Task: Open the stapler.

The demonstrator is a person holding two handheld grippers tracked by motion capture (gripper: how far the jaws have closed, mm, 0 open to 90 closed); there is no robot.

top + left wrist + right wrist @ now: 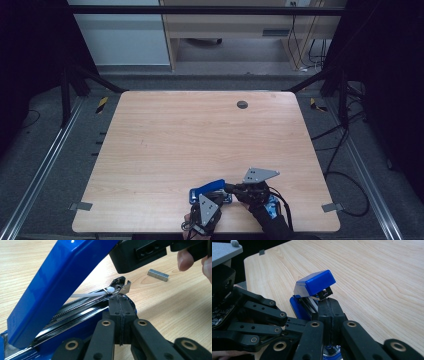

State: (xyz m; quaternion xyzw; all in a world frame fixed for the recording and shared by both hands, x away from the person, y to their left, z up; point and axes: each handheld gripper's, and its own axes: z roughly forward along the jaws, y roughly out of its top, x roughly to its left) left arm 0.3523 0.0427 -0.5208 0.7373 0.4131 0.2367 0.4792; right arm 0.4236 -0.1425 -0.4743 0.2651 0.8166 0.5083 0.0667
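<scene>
While the blue stapler (210, 189) lay near the front edge of the wooden bench (175, 145), its long side ran left to right and its shiny plastic lid tilted up toward the right. Left tongs (120, 305) were clenched tight at its metal rail. Right tongs (329, 305) were clenched too, at its open end. A small grey block of staples (158, 274) lay nearby.

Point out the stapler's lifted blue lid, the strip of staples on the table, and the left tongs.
blue lid (57, 282), left gripper view, on its broad top face.
strip of staples (158, 274), left gripper view, mid-strip.
left tongs (121, 305), left gripper view, between the closed tips.
</scene>
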